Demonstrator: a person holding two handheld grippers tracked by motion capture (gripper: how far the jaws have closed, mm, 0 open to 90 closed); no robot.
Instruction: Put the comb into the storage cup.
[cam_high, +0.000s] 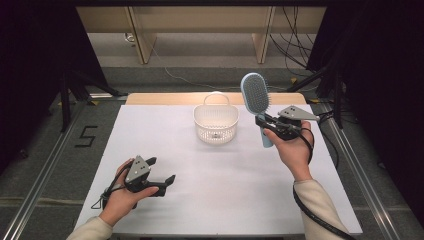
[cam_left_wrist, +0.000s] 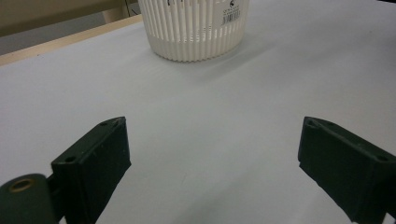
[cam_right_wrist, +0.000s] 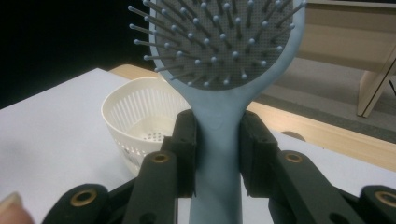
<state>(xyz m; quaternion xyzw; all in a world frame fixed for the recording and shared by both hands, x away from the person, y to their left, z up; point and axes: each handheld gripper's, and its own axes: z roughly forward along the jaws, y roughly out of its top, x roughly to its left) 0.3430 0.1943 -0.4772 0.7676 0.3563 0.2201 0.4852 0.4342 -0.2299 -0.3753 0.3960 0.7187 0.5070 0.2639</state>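
Observation:
A light blue hairbrush (cam_high: 256, 97) stands upright in the air to the right of a white slatted basket (cam_high: 216, 123). My right gripper (cam_high: 266, 123) is shut on its handle, just below the bristle head. In the right gripper view the two black pads (cam_right_wrist: 187, 140) clamp the blue handle of the hairbrush (cam_right_wrist: 219, 140), and the basket (cam_right_wrist: 135, 116) sits below and to the left, with nothing in the part of it that shows. My left gripper (cam_high: 161, 170) rests low over the white table near the front left, jaws wide apart with nothing between them. The left gripper (cam_left_wrist: 212, 154) faces the basket (cam_left_wrist: 194, 28).
The white table top (cam_high: 220, 190) has a wooden strip (cam_high: 160, 98) along its far edge. Metal rails run along both sides of the table. A wooden bench frame and loose cables lie on the floor beyond.

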